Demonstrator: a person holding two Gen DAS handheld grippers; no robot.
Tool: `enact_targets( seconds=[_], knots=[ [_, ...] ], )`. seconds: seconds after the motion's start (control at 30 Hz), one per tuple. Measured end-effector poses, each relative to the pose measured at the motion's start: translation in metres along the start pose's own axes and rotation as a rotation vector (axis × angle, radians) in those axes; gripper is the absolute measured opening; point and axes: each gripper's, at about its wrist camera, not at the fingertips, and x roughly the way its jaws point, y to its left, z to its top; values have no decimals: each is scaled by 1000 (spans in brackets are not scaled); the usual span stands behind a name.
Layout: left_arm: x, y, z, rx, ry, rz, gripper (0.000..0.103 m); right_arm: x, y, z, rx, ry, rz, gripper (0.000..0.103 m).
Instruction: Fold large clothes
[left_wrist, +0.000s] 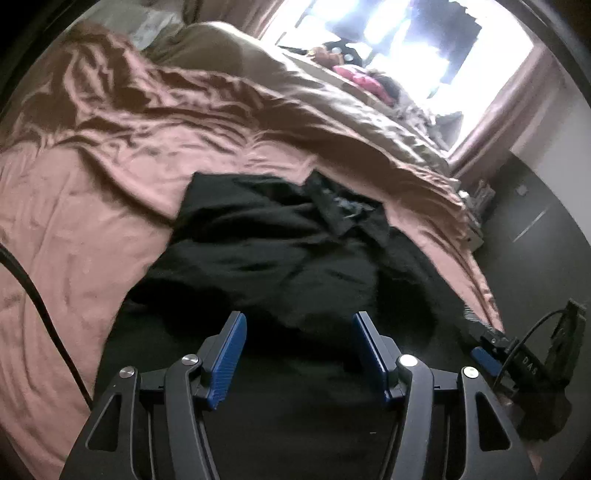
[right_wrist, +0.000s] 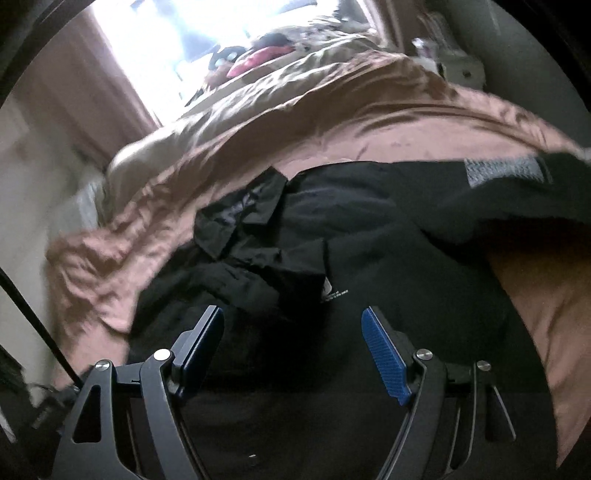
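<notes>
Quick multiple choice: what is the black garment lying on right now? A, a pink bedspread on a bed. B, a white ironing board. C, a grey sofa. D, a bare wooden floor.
A: the black garment lies rumpled on the wrinkled pink bedspread, which shows around it in both wrist views.

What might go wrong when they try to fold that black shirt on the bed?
1. The black garment lies bunched, collar flipped and layers overlapping, so a tool could pinch two layers at once and fold it crooked.
2. It lies on a wrinkly pink bedsheet; the left tool or right tool, both open, might grab sheet too.
3. A black cable trails over the bed and could snag.
</notes>
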Motion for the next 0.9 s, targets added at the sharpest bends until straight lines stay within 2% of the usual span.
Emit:
enact_targets(
  seconds=[0.07,0.13,0.23,0.33,0.5,0.6,0.67,0.7,0.73,0.9],
  knots=[
    [8,14,3,-18,14,5,61,15,12,-4,-48,24,-45,76],
    [14,24,6,-17,13,51,61,31,19,-2,-60,50,-62,76],
    [21,40,10,-30,18,80,61,54,31,1,-83,75,-121,76],
    [26,57,11,-25,23,133,61,67,37,6,-82,81,-138,76],
    [34,76,12,-45,36,177,59,70,11,17,2,33,-166,76],
    [38,80,10,-45,54,200,50,59,-24,15,113,-9,-182,75],
    [41,81,9,-37,61,209,47,52,-43,13,174,-23,-178,58],
    [42,80,9,-27,64,216,46,50,-52,11,205,-16,-155,44],
    [43,79,8,-17,67,219,46,50,-58,9,229,-4,-130,36],
    [45,78,6,-15,72,229,44,58,-79,-11,308,78,-10,23]
  ],
)
